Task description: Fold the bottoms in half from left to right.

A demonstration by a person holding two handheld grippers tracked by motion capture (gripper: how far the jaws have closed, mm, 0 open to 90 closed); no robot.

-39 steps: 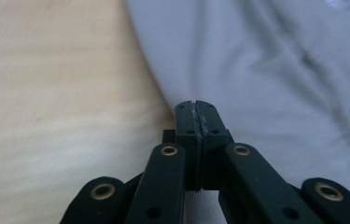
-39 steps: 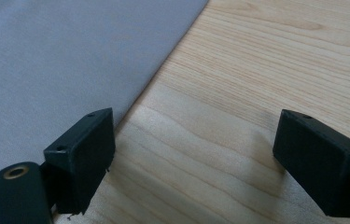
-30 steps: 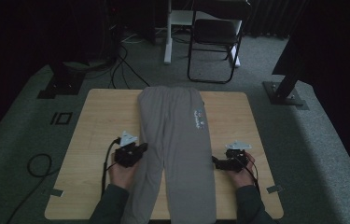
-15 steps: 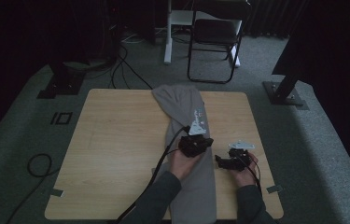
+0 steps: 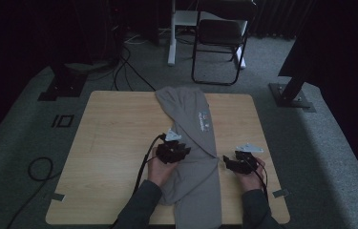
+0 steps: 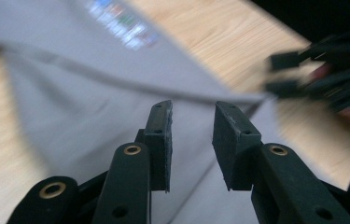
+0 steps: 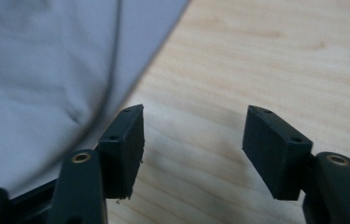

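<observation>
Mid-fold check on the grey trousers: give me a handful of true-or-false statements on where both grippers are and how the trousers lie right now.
1. The left gripper is over the grey trousers. True.
2. The right gripper is clamped on the trousers. False: its jaws stand wide open over bare table, beside the trousers' edge.
3. The trousers hang off the near edge of the table. True.
4. The left gripper's jaws are shut tight. False: a gap shows between them.
5. A chair stands beyond the far side of the table. True.
</observation>
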